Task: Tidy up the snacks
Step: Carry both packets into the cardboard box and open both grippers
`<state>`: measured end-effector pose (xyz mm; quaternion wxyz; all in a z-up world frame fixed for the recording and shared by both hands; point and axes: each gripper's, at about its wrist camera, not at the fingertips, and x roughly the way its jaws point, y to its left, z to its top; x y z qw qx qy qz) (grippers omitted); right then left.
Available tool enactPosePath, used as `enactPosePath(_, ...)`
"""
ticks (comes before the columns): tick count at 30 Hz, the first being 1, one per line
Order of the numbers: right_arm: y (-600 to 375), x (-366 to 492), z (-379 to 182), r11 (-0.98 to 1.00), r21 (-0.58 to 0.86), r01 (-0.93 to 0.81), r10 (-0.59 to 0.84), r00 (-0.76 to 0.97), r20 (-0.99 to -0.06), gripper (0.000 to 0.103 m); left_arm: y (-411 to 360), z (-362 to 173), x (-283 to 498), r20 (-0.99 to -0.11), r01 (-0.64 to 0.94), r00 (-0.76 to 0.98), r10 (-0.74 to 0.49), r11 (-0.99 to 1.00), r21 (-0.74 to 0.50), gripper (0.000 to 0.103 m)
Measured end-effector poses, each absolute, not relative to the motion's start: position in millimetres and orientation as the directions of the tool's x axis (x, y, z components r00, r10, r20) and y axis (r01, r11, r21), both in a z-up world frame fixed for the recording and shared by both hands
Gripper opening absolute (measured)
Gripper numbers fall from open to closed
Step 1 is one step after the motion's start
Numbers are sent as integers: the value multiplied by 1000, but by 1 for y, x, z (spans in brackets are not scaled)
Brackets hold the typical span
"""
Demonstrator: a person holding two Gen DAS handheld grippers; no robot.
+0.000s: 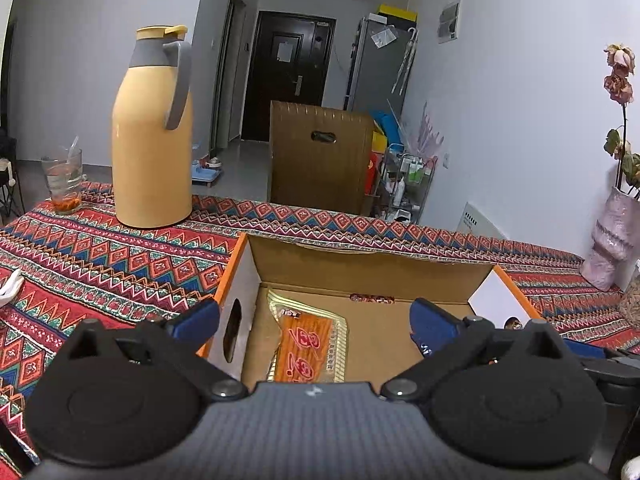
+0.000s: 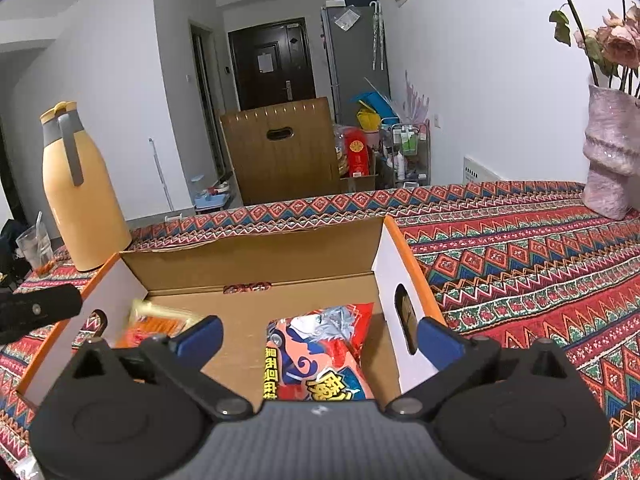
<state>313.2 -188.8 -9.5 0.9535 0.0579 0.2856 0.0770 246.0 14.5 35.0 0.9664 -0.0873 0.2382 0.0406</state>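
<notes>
An open cardboard box [image 1: 372,268] with orange outer walls sits on the patterned tablecloth; it also shows in the right wrist view [image 2: 256,260]. An orange and gold snack packet [image 1: 310,344] lies flat on the box floor at its left side, also seen in the right wrist view [image 2: 156,324]. A red and blue snack bag [image 2: 320,356] lies on the box floor at the right. My left gripper [image 1: 316,316] is open and empty above the orange packet. My right gripper [image 2: 320,334] is open and empty above the red bag.
A yellow thermos jug [image 1: 154,140] and a glass [image 1: 64,182] stand on the table at the far left. A pink vase with flowers [image 2: 612,152] stands at the far right. The left gripper's body [image 2: 36,312] shows at the left edge of the right wrist view.
</notes>
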Motion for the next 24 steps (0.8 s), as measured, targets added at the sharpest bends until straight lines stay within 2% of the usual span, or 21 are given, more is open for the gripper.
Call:
enactPosePath(12,-192,287,21,980,145,-134,187,865,-466,103,6,61,221,-402,-113,914,48,984,-140,103)
enactPosePath(24,-196,230,53,982,115,-152,187,894,-406,103,7,85,159,-356,-99,933,46,986,-134,103)
